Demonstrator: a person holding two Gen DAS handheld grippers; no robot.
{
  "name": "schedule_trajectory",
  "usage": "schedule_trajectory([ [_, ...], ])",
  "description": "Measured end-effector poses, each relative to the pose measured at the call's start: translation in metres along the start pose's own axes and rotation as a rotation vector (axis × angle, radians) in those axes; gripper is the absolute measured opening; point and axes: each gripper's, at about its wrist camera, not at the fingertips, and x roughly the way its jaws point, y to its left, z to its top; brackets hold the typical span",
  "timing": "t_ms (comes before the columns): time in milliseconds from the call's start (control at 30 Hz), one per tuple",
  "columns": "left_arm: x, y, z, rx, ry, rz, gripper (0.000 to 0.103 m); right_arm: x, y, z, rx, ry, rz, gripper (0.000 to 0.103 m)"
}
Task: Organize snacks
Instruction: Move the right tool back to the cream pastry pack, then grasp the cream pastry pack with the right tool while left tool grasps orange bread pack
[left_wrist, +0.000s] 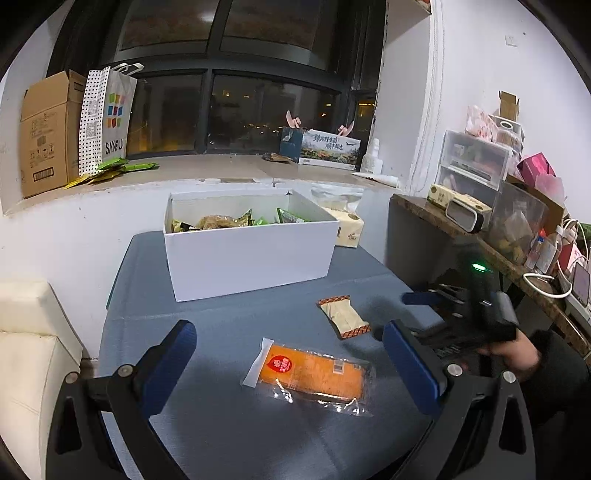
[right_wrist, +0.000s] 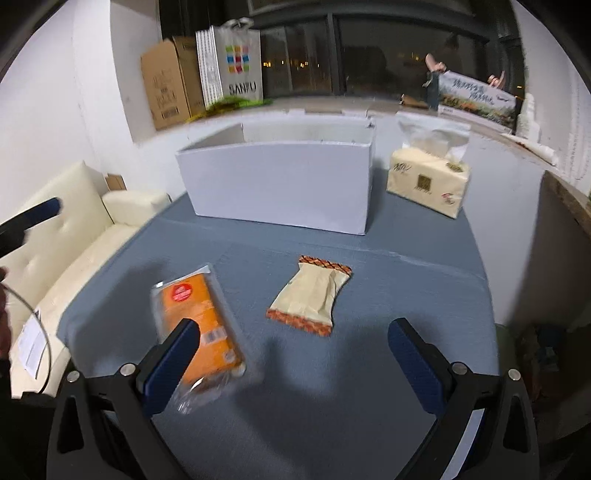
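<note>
1. Two loose snacks lie on the grey worktop (left_wrist: 229, 435) in front of the white box (left_wrist: 251, 258): an orange packet (left_wrist: 314, 373) and a small cream packet (left_wrist: 345, 317).
2. Seen from the left wrist, the orange packet sits just ahead of the left hand-held gripper (left_wrist: 291, 358), between its blue fingers, with its long axis running crosswise to them, slightly slanted.
3. The left hand-held gripper is spread wide and empty; it looks the nearer one to that packet.
4. Seen from the right wrist, the cream packet (right_wrist: 308, 295) lies ahead of the right hand-held gripper (right_wrist: 295, 354), its long axis pointing roughly away, tilted right. The orange packet (right_wrist: 199, 325) passes behind that gripper's left finger.
5. The right hand-held gripper is likewise spread and holds nothing.
6. The white box already holds several snack bags, green and brown ones, visible over its rim only from the left wrist.
7. A tissue pack (right_wrist: 428, 181) stands just right of the box.
</note>
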Motion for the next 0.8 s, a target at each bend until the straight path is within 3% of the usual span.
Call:
schedule_trajectory([
  [300,0.008,0.01,-0.008,-0.023,0.055,-0.006,0.103,0.082,-0.006,0.03,0.007,0.129,-0.063,0.103],
  [367,0.012,0.007,-0.012,-0.011,0.084,-0.013,0.103,0.094,-0.008,0.033,0.018,0.161,-0.059,0.093],
  [400,0.015,0.006,-0.014,-0.003,0.095,-0.016,0.103,0.098,-0.008,0.033,0.02,0.173,-0.043,0.066],
  [433,0.017,0.004,-0.016,0.001,0.106,-0.02,0.103,0.101,-0.008,0.032,0.023,0.187,-0.046,0.053],
  [533,0.021,-0.001,-0.022,0.004,0.125,-0.035,0.103,0.101,-0.004,0.029,-0.025,0.182,-0.087,0.046],
  [633,0.027,-0.009,-0.024,0.006,0.145,-0.044,0.103,0.096,-0.009,0.028,0.0,0.176,-0.062,0.045],
  [800,0.04,-0.019,-0.027,0.005,0.193,-0.046,0.103,0.061,-0.021,0.03,0.043,0.092,-0.054,0.044],
])
